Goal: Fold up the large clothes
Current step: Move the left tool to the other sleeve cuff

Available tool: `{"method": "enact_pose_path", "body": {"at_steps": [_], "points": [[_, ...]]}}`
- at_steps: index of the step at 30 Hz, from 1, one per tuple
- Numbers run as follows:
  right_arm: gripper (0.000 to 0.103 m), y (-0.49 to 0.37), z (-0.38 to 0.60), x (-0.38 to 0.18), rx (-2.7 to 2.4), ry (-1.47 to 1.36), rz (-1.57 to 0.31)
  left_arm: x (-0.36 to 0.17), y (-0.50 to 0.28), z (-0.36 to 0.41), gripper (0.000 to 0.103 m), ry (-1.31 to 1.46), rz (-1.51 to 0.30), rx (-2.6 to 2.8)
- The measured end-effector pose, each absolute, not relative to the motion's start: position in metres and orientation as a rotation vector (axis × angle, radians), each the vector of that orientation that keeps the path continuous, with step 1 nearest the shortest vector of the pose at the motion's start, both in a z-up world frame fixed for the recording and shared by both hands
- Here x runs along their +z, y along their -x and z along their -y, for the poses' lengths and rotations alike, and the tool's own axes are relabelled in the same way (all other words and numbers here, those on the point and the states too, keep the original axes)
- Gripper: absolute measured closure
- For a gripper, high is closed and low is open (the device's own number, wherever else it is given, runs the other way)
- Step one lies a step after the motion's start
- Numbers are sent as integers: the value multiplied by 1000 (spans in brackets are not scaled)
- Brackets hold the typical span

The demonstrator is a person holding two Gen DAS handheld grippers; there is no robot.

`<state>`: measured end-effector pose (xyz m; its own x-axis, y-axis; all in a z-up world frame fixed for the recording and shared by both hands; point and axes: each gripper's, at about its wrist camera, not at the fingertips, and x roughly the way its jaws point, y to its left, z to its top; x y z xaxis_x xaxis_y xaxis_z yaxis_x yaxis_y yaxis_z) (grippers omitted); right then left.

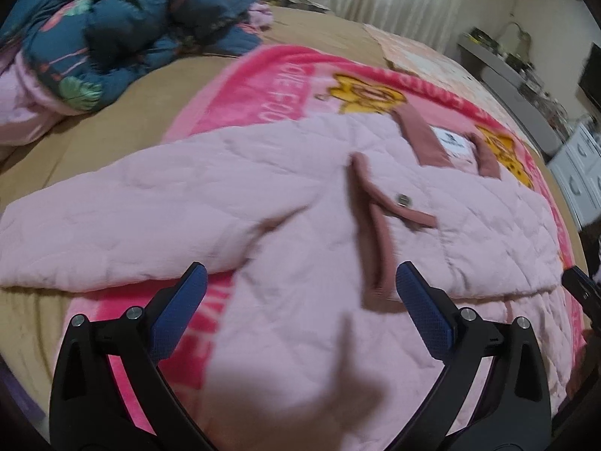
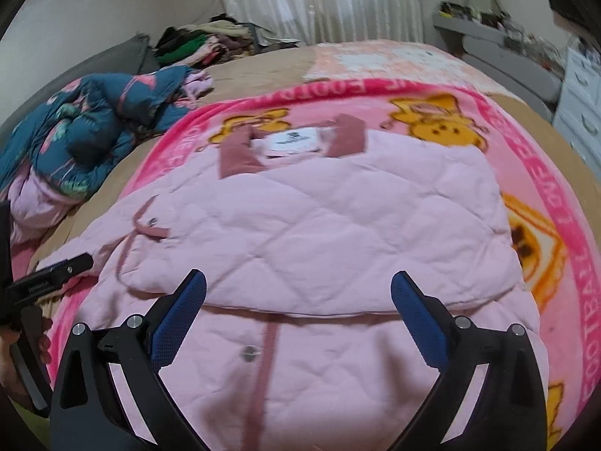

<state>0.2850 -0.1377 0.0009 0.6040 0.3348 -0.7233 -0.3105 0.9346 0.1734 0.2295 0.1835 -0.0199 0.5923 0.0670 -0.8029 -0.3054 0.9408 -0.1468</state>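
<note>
A pale pink quilted jacket (image 1: 285, 203) (image 2: 338, 218) with dusty-rose trim lies partly folded on a bright pink cartoon blanket (image 1: 270, 86) (image 2: 544, 195). Its collar with a white label (image 1: 452, 143) (image 2: 293, 141) points away from me. One sleeve stretches out to the left in the left wrist view. My left gripper (image 1: 300, 274) hovers open above the jacket's near part, with nothing between its blue pads. My right gripper (image 2: 298, 282) is also open and empty, over a folded edge of the jacket. The left tool (image 2: 49, 278) and a hand show at the right wrist view's left edge.
A crumpled dark blue floral quilt (image 1: 124, 26) (image 2: 86, 127) lies at the far left of the tan bed (image 1: 112, 127). A clothes pile (image 2: 210, 41) sits by the curtain. A grey shelf (image 2: 499, 41) and white drawers (image 2: 582, 90) stand at the right.
</note>
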Motion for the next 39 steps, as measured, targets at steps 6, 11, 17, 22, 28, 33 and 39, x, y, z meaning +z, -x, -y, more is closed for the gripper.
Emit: {"method": "enact_pose_path", "body": {"at_steps": [6, 11, 17, 22, 28, 33, 39], "points": [[5, -274, 90, 18, 450, 31, -818, -6, -211, -223, 9, 323, -843, 322], [5, -268, 49, 26, 512, 64, -802, 2, -196, -259, 9, 379, -799, 402], [5, -261, 1, 33, 584, 98, -795, 4, -180, -294, 9, 429, -762, 501], [5, -256, -37, 38, 644, 125, -787, -3, -166, -326, 9, 487, -754, 579], [5, -247, -74, 39, 705, 160, -777, -12, -153, -353, 9, 506, -755, 693], [5, -243, -97, 39, 748, 182, -780, -24, -139, -381, 9, 592, -757, 745], [5, -242, -130, 36, 802, 223, -790, -33, -125, -403, 9, 649, -748, 803]]}}
